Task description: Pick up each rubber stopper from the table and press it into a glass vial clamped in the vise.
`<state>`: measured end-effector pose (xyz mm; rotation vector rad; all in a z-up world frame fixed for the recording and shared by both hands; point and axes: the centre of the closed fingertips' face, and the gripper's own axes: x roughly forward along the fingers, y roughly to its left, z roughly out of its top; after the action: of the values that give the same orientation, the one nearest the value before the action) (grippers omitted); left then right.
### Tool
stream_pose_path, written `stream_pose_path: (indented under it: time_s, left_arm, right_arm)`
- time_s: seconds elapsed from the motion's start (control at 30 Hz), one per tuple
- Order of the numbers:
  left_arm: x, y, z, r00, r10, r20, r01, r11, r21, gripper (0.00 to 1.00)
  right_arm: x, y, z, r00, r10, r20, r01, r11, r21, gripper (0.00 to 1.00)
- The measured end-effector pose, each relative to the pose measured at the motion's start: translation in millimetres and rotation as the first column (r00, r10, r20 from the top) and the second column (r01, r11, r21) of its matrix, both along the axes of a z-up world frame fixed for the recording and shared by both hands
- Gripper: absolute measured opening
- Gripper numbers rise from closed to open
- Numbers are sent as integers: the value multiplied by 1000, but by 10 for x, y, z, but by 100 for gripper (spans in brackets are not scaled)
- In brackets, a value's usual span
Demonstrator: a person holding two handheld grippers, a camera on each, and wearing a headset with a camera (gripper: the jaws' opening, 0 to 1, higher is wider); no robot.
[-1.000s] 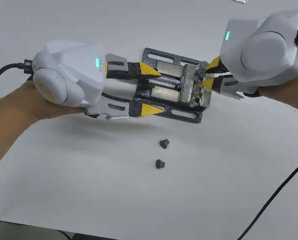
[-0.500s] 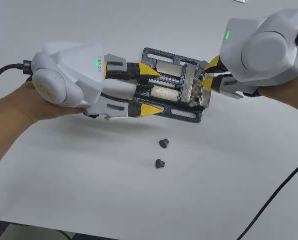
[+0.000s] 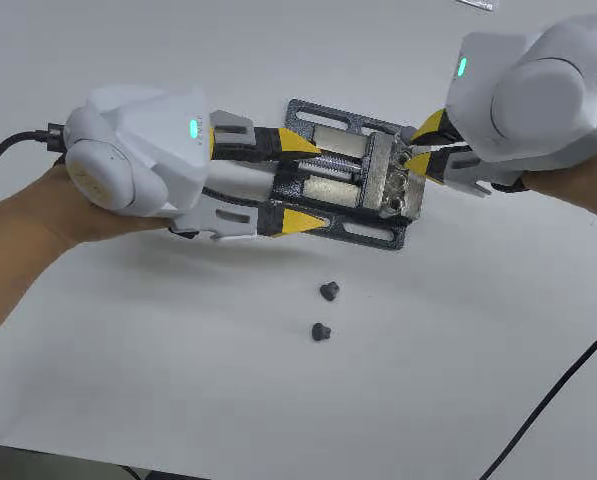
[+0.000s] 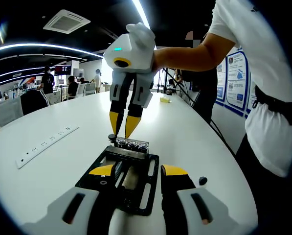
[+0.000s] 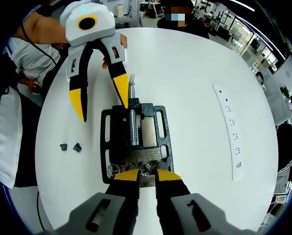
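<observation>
A dark metal vise (image 3: 363, 233) lies on the white table with three glass vials (image 5: 131, 168) clamped in a row in its jaws. My right gripper (image 3: 410, 150) stands over the end vial (image 4: 117, 142), nearly shut, with a small dark rubber stopper (image 4: 111, 137) at its tips. My left gripper (image 3: 320, 180) is open and hovers over the vise's screw end, one finger on each side of the screw (image 5: 133, 122). Two loose stoppers lie on the table in front of the vise, one nearer it (image 3: 329, 290) and one further out (image 3: 321, 329).
A white power strip (image 5: 231, 132) lies flat on the table well beyond the vise. A black cable (image 3: 548, 400) runs across the table's near right corner. The table's front edge (image 3: 178, 465) is close below the stoppers.
My right gripper has shifted very slightly over the vials. The left gripper, the vise and the two loose stoppers stay where they were.
</observation>
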<state>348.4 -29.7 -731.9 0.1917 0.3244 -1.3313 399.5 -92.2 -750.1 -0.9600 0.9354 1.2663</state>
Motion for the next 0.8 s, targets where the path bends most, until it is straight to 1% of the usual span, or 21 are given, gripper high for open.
stream_pose_path:
  time_s: [0.63, 0.8]
  left_arm:
    - [-14, -10, 13, 1000, 0, 2, 0, 1000, 1, 34]
    - [-17, -12, 23, 1000, -1, 1, 1, 1000, -1, 34]
  right_arm:
    - [0, -13, 22, 1000, 7, 4, -7, 1000, -3, 12]
    - [40, -9, 55, 1000, 0, 3, 0, 1000, 4, 12]
